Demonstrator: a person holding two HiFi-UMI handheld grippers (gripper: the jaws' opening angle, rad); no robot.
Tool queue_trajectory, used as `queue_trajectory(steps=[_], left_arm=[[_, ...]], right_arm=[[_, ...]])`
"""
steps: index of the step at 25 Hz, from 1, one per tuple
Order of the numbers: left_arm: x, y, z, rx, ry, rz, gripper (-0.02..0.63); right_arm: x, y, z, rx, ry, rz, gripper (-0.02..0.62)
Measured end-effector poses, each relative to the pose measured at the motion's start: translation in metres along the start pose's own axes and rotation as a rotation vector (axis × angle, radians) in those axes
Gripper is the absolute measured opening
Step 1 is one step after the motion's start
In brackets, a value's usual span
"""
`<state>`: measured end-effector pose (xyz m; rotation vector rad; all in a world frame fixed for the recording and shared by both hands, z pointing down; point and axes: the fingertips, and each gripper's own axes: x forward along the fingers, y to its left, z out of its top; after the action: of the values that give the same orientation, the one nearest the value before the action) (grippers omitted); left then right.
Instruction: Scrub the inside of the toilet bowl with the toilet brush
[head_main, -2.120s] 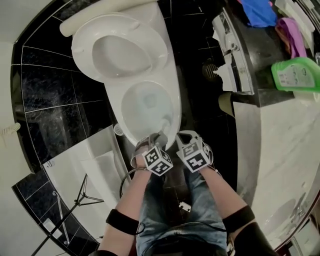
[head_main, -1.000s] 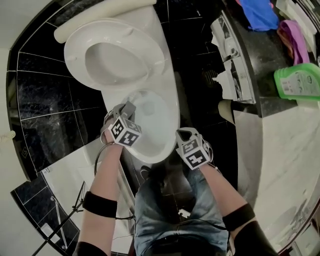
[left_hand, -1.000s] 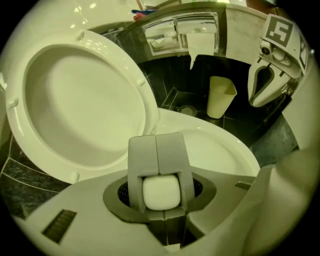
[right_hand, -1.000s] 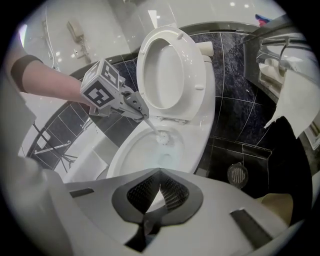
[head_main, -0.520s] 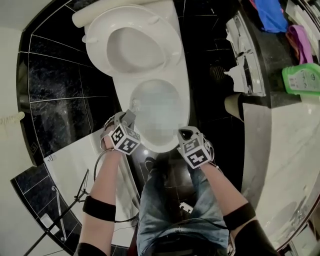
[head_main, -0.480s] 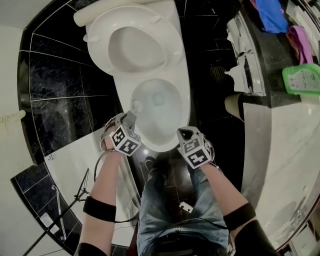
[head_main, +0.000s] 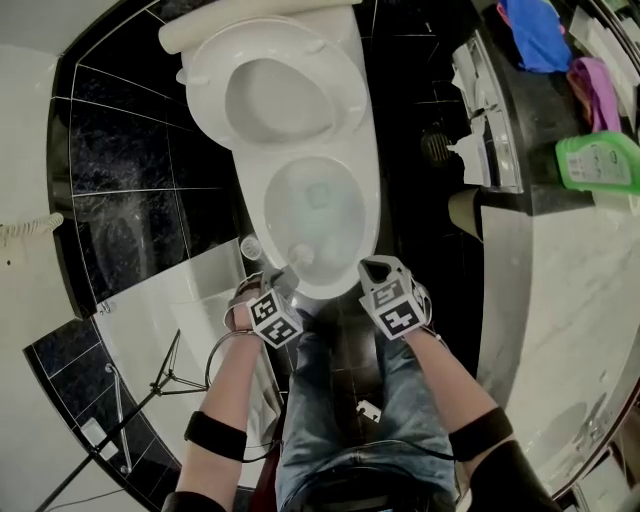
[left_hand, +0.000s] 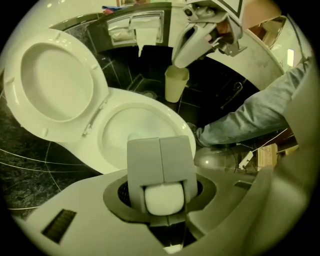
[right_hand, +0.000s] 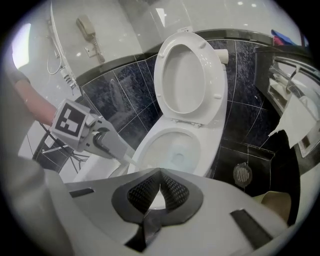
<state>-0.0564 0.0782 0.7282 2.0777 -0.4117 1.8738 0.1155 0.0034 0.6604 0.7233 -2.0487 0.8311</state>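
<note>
The white toilet (head_main: 372, 215) stands with seat and lid (head_main: 280, 95) raised, its bowl holding a little water. My left gripper (head_main: 283, 285) points down at the near left rim, shut on the white brush handle (left_hand: 162, 198). The brush head (head_main: 298, 255) is inside the bowl against the near left wall. In the right gripper view the same handle (right_hand: 127, 159) slants from the left gripper (right_hand: 117, 150) into the bowl (right_hand: 175, 150). My right gripper (head_main: 372, 270) hovers by the near right rim, jaws together with nothing between them (right_hand: 160, 172).
A small round white brush holder (head_main: 250, 246) sits on the floor left of the bowl. A cream bin (head_main: 462, 210), floor drain (head_main: 432, 147) and paper holder (head_main: 480, 130) lie to the right, below a counter with a green bottle (head_main: 600, 160). A tripod (head_main: 165, 375) stands lower left.
My left gripper has swept the brush from the bowl's left side round toward its near rim, closer to my legs. The right gripper has stayed by the near right rim.
</note>
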Motion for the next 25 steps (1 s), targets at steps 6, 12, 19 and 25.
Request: queue_trajectory(steps=[6, 12, 19, 25], left_arm=[[-0.003, -0.049, 0.044, -0.001, -0.058, -0.024, 0.164], [0.001, -0.058, 0.118, -0.096, -0.147, -0.03, 0.163], [-0.001, 0.004, 0.194, -0.203, -0.231, 0.042, 0.163], [0.009, 0.066, 0.228, -0.205, -0.24, 0.101, 0.163]], right_arm=[[-0.009, -0.022, -0.004, 0.02, -0.005, -0.002, 0.014], [-0.014, -0.048, -0.011, 0.037, -0.005, -0.012, 0.014], [-0.015, -0.076, -0.011, 0.035, -0.015, -0.025, 0.014], [-0.016, -0.098, 0.006, 0.03, -0.051, -0.04, 0.014]])
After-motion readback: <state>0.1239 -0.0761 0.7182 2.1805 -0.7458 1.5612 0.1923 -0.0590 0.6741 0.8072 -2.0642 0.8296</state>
